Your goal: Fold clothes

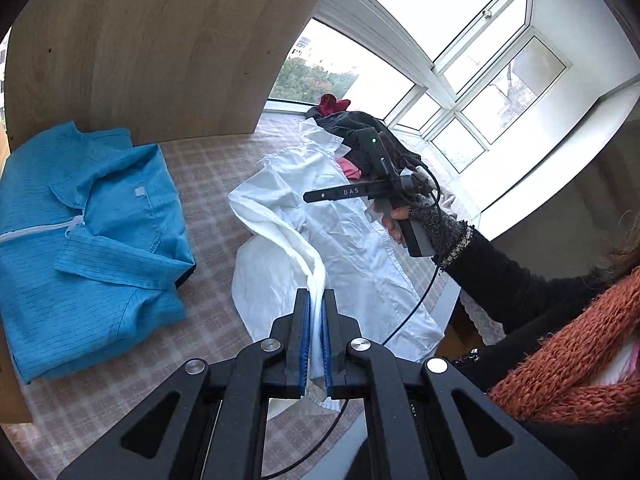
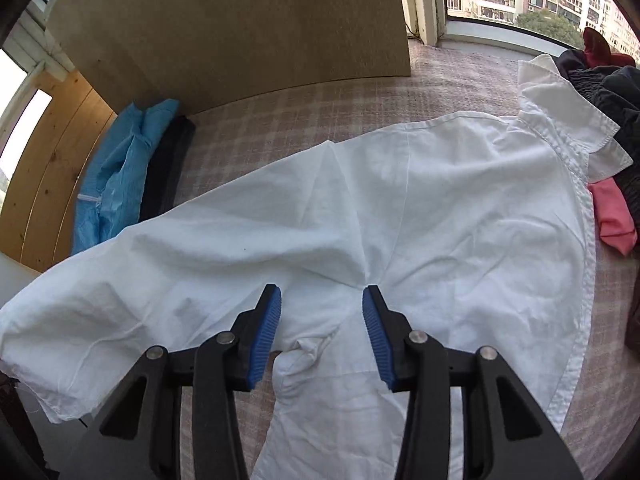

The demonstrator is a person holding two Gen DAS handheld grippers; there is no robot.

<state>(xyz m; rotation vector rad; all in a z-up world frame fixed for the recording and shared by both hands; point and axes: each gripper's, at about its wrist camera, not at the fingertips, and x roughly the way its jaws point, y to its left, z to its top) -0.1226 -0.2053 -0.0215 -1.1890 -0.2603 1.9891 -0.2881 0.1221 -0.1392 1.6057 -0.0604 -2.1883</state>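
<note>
A white collared shirt (image 1: 352,240) lies spread on the checked tablecloth (image 1: 208,184). My left gripper (image 1: 316,300) is shut on a bunched fold of its sleeve, lifting it off the cloth. In the right wrist view the same white shirt (image 2: 440,200) fills the middle, collar at the far right. My right gripper (image 2: 322,300) hangs open just above it, blue pads either side of a crease with nothing clamped. The right gripper (image 1: 316,197) also shows in the left wrist view, held in a hand over the shirt.
A folded blue zip garment (image 1: 92,240) lies at the left, on a dark folded item (image 2: 168,164). A heap of dark, red and pink clothes (image 1: 352,132) sits beyond the collar. A wooden board (image 1: 160,48) stands behind; windows (image 1: 480,60) lie beyond. A black cable (image 1: 420,300) hangs down.
</note>
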